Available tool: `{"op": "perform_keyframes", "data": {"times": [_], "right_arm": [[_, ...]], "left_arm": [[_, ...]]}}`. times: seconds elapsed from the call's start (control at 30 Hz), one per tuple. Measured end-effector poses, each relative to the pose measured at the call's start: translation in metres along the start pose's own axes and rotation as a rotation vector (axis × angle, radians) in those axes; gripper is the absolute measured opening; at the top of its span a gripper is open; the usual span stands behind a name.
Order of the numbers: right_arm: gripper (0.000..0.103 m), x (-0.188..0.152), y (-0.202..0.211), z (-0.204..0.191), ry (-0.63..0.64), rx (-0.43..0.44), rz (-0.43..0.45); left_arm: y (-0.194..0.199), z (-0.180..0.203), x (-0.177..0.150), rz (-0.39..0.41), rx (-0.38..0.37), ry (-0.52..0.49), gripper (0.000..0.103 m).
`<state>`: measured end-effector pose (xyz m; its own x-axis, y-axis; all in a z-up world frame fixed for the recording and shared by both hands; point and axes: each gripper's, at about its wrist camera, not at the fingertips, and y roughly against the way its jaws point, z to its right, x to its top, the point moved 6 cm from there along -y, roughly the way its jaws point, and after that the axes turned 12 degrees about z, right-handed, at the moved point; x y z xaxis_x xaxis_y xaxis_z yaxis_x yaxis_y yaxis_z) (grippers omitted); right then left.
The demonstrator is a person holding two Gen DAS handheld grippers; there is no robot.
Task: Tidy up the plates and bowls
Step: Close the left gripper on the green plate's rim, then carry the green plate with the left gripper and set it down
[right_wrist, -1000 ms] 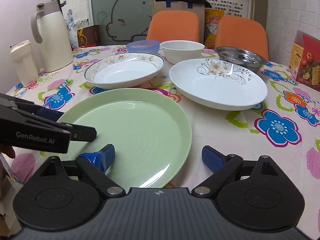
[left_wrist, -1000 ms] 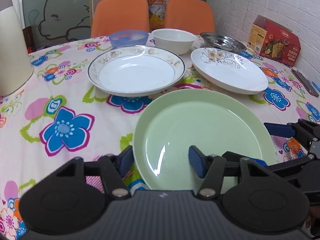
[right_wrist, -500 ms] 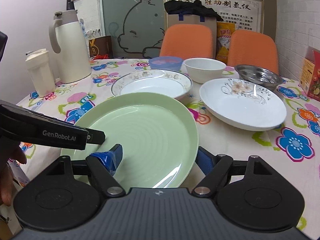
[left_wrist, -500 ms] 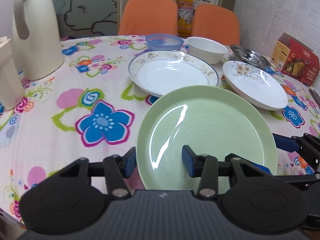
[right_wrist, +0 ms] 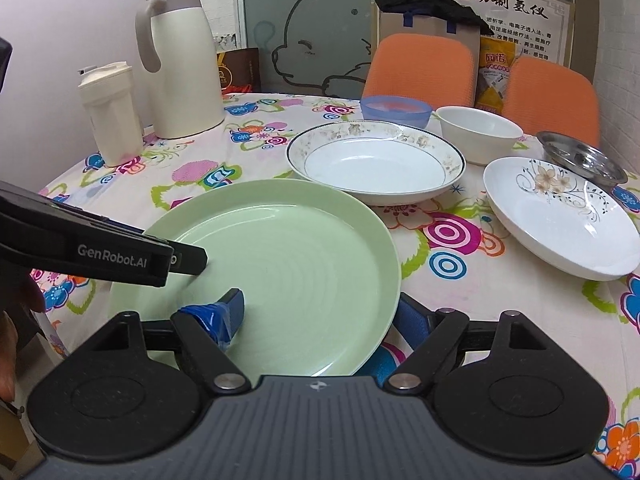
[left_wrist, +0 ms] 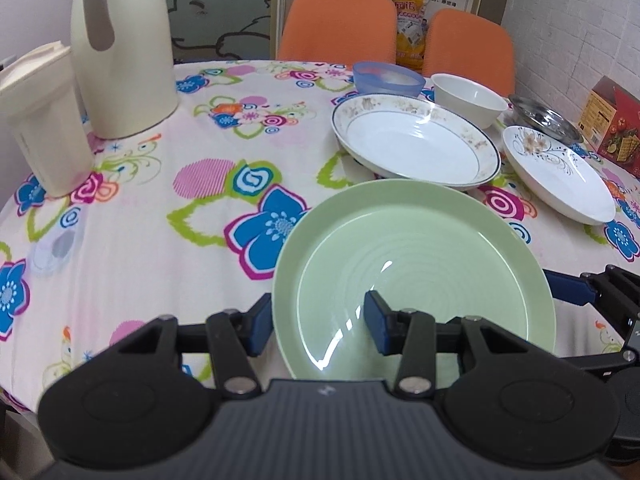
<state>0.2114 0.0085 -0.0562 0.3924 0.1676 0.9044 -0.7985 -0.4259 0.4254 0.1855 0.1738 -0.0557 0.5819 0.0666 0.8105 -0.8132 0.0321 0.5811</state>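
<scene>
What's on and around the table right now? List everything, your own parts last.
green plate: 1, pale green, near edge, rim between both claws' fingers
gold-rimmed deep plate: 1, white, centre, behind the green plate
flower-print plate: 1, white, right side
white bowl: 1, far side
blue bowl: 1, translucent, far side
steel dish: 1, silver, far right
thermos jug: 1, cream, far left
lidded container: 1, cream, beside the jug
red carton: 1, right edge
chairs: 2, orange, behind the table
left claw: 1, black, blue pads
right claw: 1, black, opening
</scene>
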Motion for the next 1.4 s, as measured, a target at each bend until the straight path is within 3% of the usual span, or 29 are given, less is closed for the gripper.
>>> {"op": "perform_keyframes", "data": {"times": [0.27, 0.43, 0.7, 0.83, 1.03, 1.4], "right_arm": [[0.068, 0.001, -0.008, 0.005, -0.061, 0.055, -0.016], [0.067, 0.015, 0.017, 0.027, -0.088, -0.004, 0.061], [0.068, 0.049, 0.043, 0.050, -0.169, 0.024, 0.163], [0.068, 0.054, 0.048, 0.058, -0.228, 0.056, 0.169], [0.069, 0.042, 0.051, 0.078, -0.274, -0.021, 0.157], [0.069, 0.037, 0.030, 0.103, -0.329, -0.033, 0.126]], "left_arm": [[-0.006, -0.007, 0.001, -0.010, 0.007, 0.020, 0.044], [0.007, -0.019, 0.013, 0.050, 0.028, 0.069, 0.071], [0.022, -0.003, 0.027, 0.093, 0.018, 0.042, 0.079], [0.021, 0.015, 0.025, 0.091, 0.012, 0.005, 0.079], [0.018, 0.030, 0.023, 0.075, 0.006, -0.011, 0.081], [0.012, 0.022, 0.049, 0.102, 0.030, 0.025, 0.083]]}}
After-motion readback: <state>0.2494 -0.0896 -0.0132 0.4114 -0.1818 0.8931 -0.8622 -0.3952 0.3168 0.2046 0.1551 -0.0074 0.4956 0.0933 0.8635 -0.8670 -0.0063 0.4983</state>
